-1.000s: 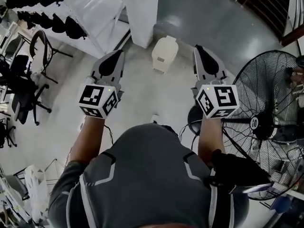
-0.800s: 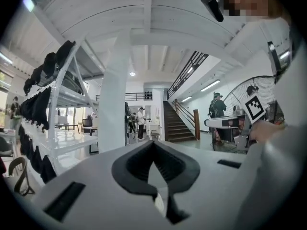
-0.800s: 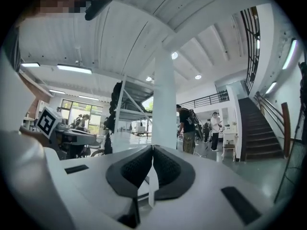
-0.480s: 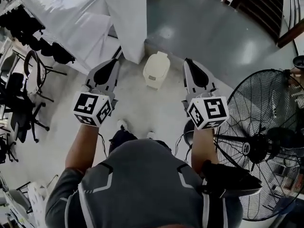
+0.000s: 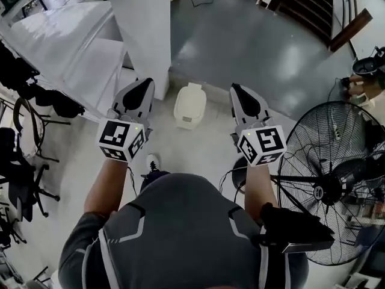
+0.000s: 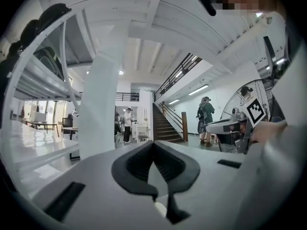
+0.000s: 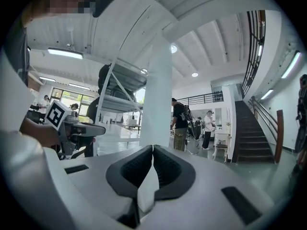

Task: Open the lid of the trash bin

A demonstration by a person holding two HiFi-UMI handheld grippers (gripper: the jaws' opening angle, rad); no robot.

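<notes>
Head view looks steeply down over the person's grey, seamed top (image 5: 180,233) and two bare forearms (image 5: 108,185) held out level; each wrist carries a white cube (image 5: 123,140) printed with black square markers, then a smooth pale-grey shell tapering to a point; the left gripper (image 5: 145,83) has its jaws pressed together on nothing, and the left gripper view shows its dark, ribbed rubbery pads (image 6: 134,164) meeting along a thin seam; the right gripper (image 5: 234,88) is likewise closed and empty, its pads edge to edge in the right gripper view; at the person's right stands a large round fan (image 5: 334,185) with a black wire cage; ahead, on the pale concrete floor (image 5: 180,149) between the two gripper tips and touched by neither, sits the trash bin (image 5: 190,116), a small cream plastic tub with rounded corners, its lid (image 5: 191,96) down flat so the inside is hidden; just beside it on the left rises a square white pillar (image 5: 141,29); beyond lie glossy dark-grey flooring and a dark staircase (image 5: 307,5).
</notes>
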